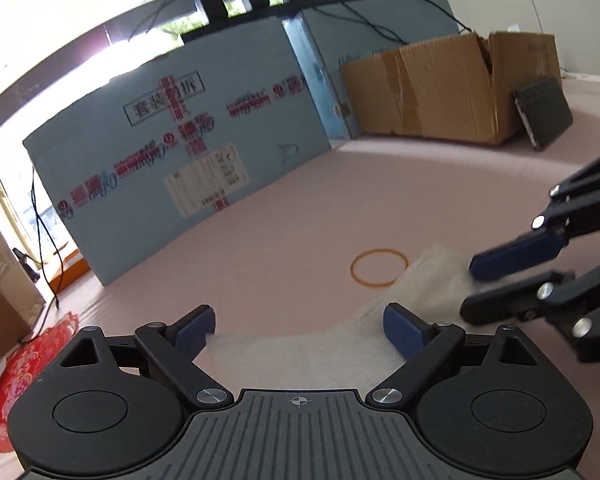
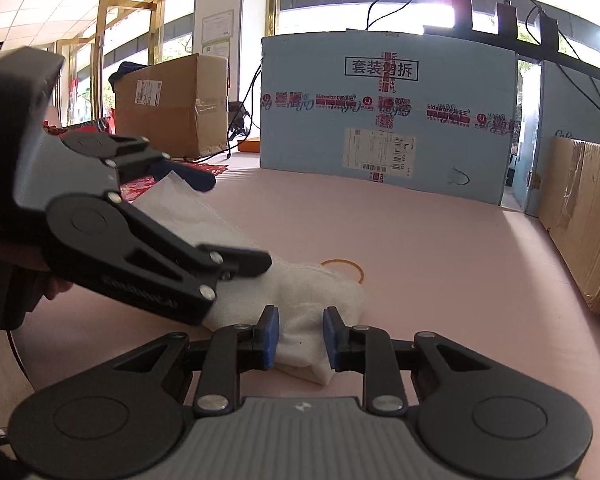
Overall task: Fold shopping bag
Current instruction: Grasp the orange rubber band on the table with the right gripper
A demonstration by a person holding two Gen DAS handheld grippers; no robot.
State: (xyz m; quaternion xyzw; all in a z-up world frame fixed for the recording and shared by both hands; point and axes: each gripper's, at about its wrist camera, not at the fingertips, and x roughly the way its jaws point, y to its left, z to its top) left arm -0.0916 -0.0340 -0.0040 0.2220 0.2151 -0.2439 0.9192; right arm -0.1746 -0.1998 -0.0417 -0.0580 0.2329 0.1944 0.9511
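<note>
White shopping bag [image 2: 312, 300] already bunched into a narrow folded strip on the pink table [image 2: 440, 260], so folding looks mostly done; likely left: final tuck and maybe banding with the rubber band [image 1: 379, 268] lying just beyond it. Left gripper [image 1: 296, 330] wide open, bag between its fingers, not pinched. Right gripper [image 2: 301, 338] partly open, straddling the bag's near end; pads close to the cloth, cannot tell if gripping. Blue printed box [image 2: 384, 116] and brown cartons [image 1: 440, 92] ring the table, windows behind, bright backlight
</note>
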